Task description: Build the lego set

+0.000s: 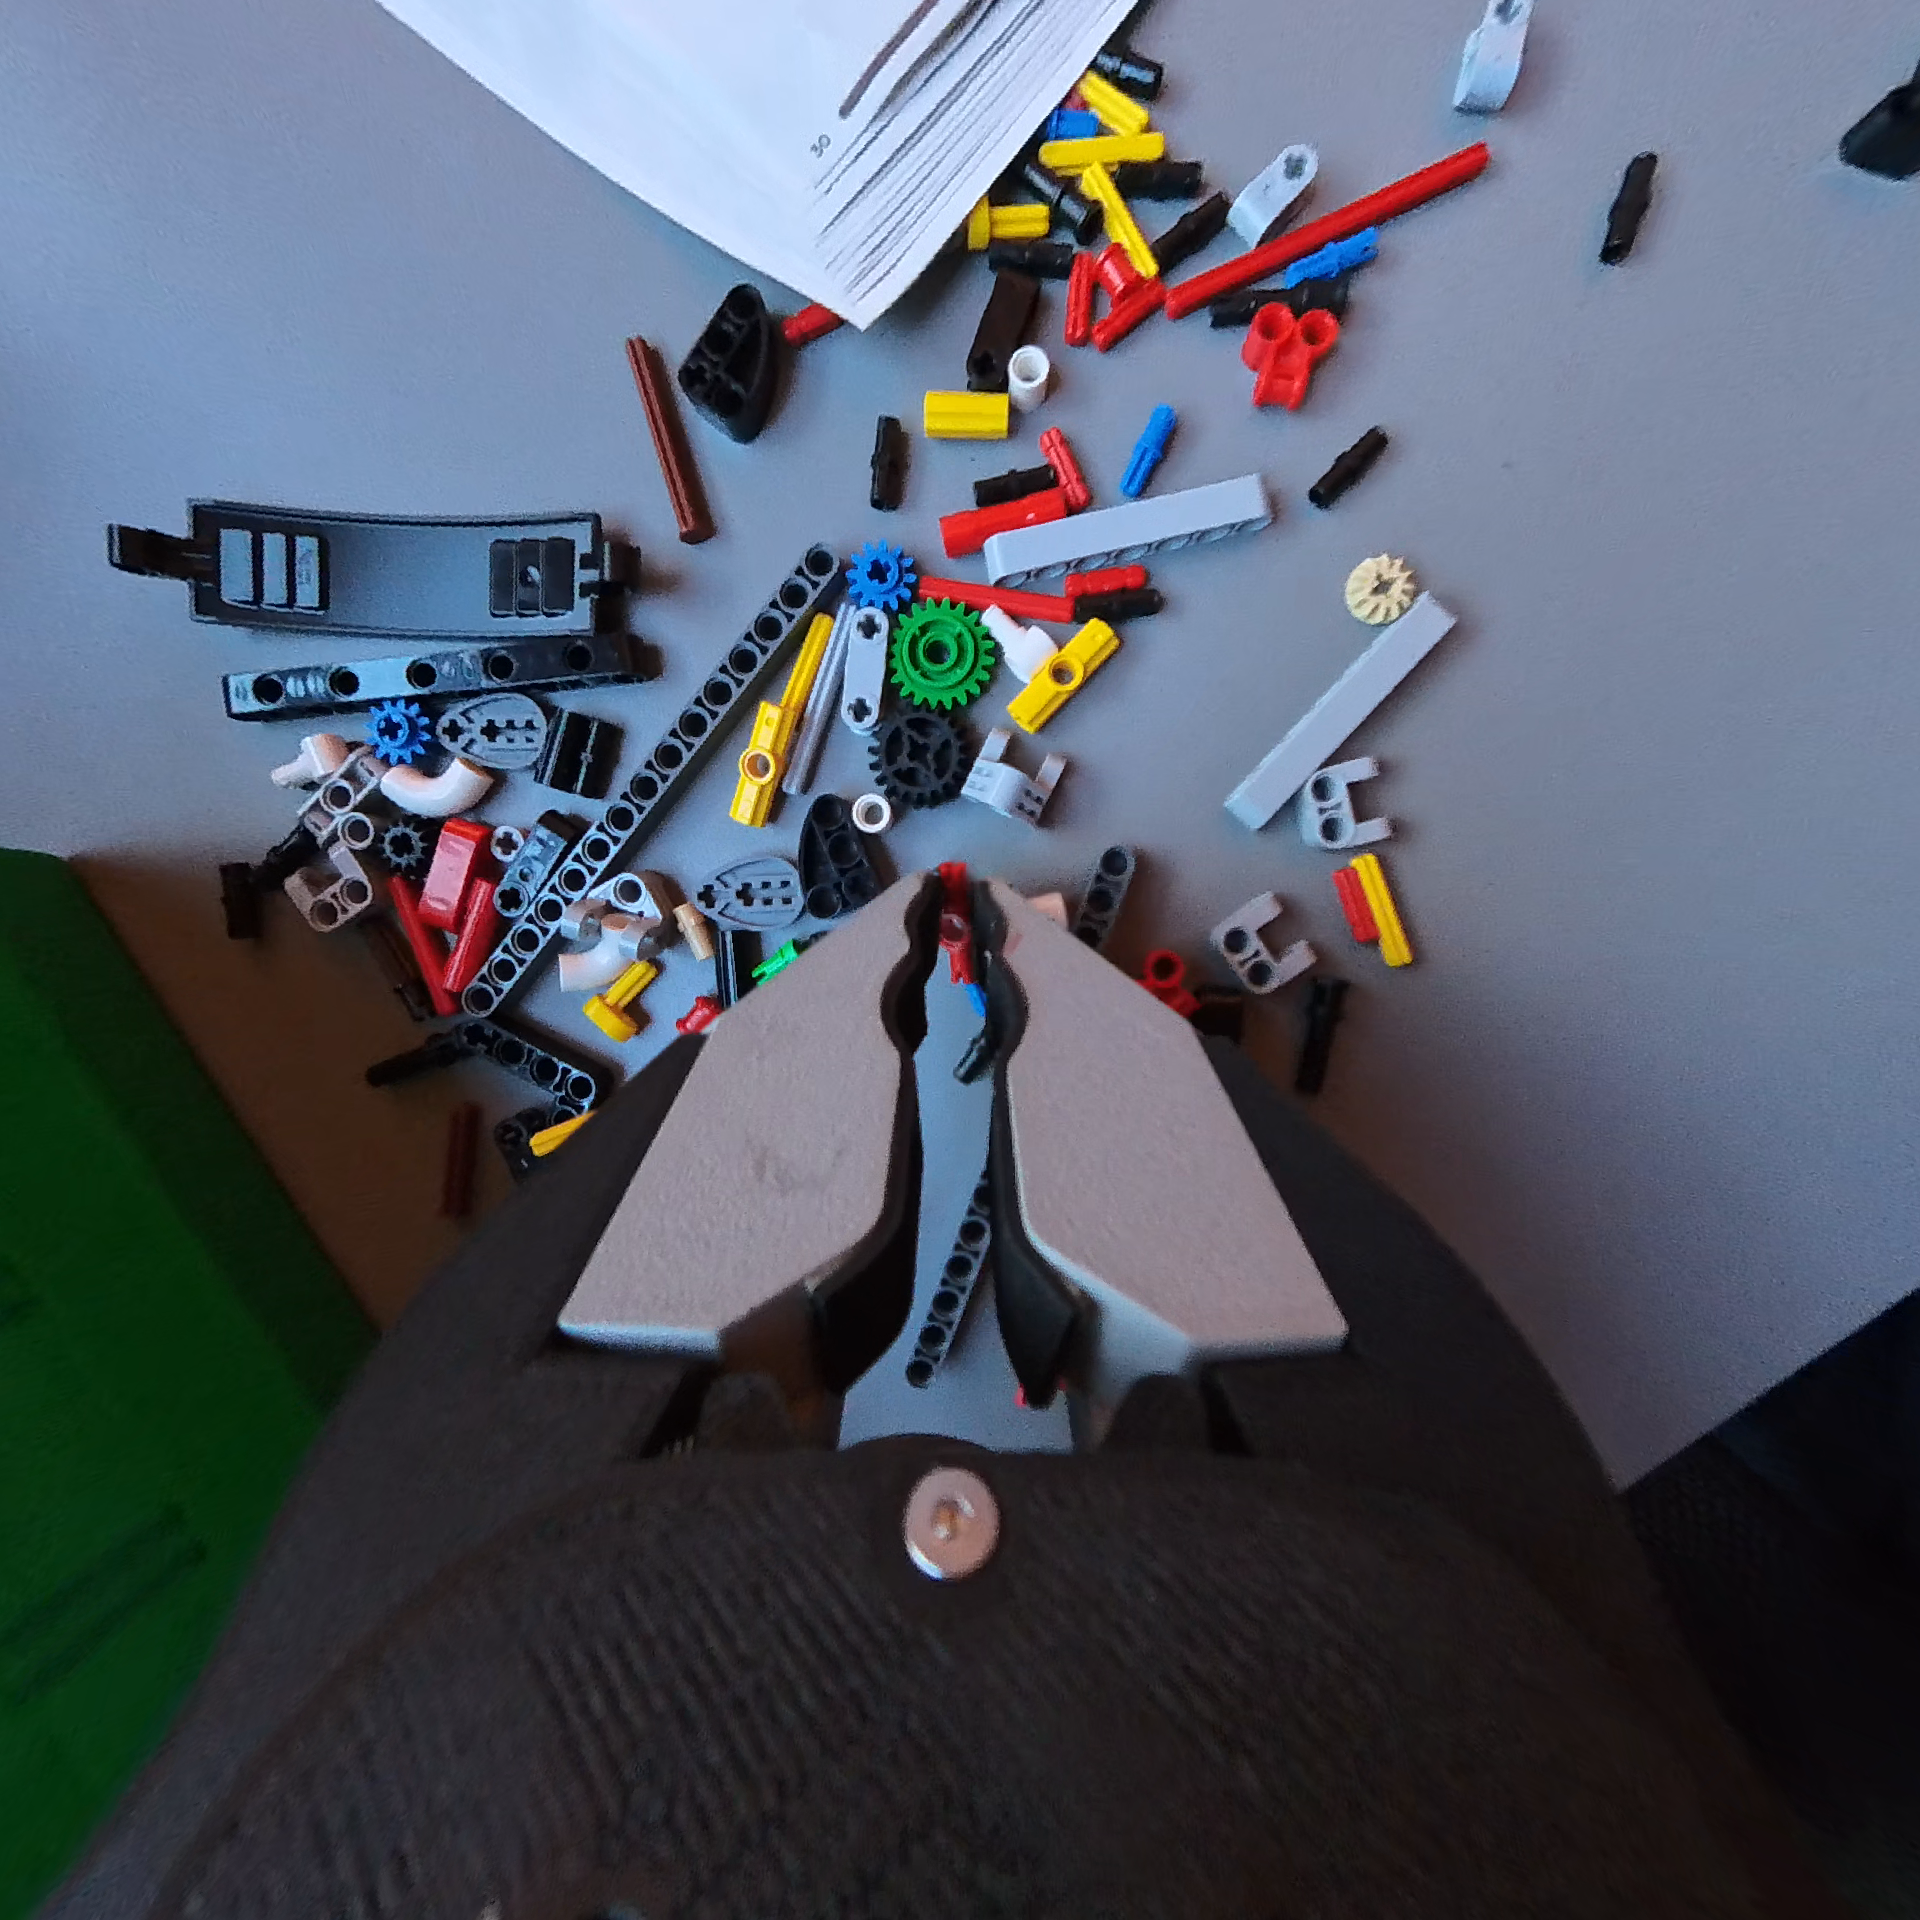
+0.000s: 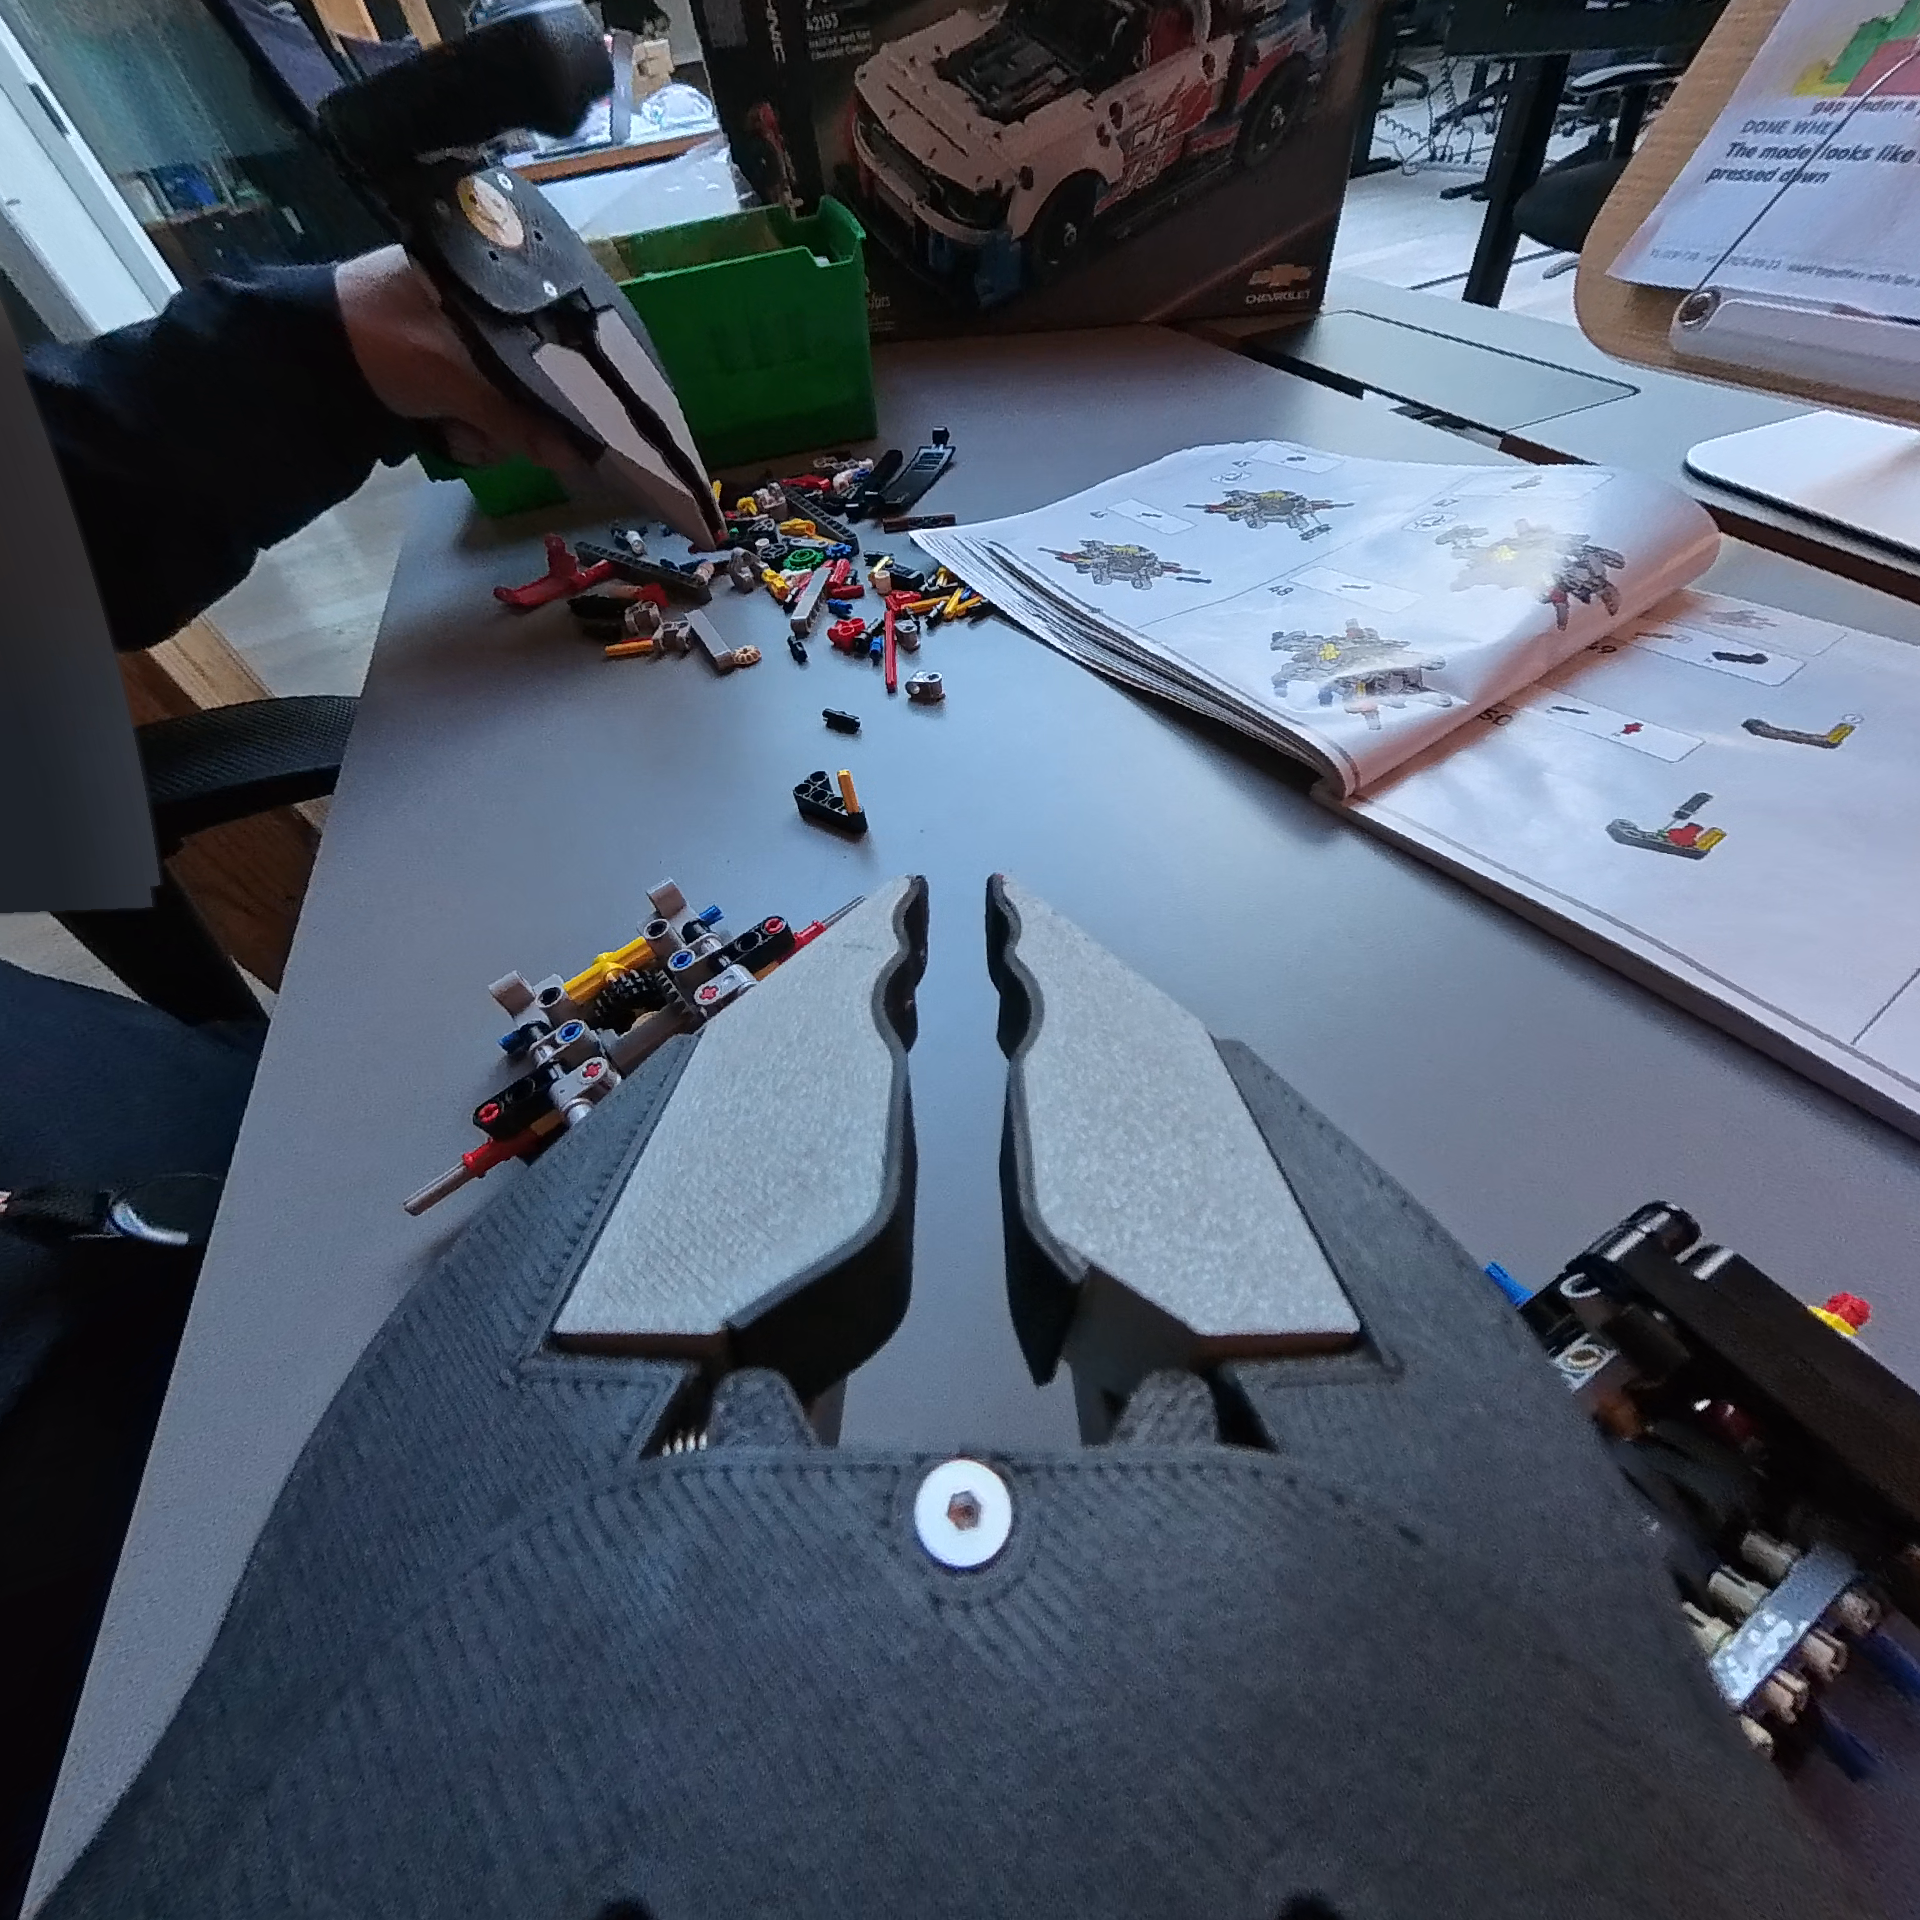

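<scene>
Left gripper (image 1: 954, 891) down in the scattered brick parts (image 1: 914, 665) on the grey table (image 1: 1662, 935), tips nearly together, clamped on a small red connector piece (image 1: 954, 920). Right gripper (image 2: 956, 894) low over bare table, fingers slightly apart, nothing between them; part-built assembly (image 2: 623, 1008) just left of it, black angled beam (image 2: 826, 805) ahead, open instruction booklet (image 2: 1351, 592) to the right.

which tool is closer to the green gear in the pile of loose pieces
Left. The left tool sits in the pile just short of the green gear, closed on a small red pin. The right tool is open over bare table, well short of the pile.
</scene>
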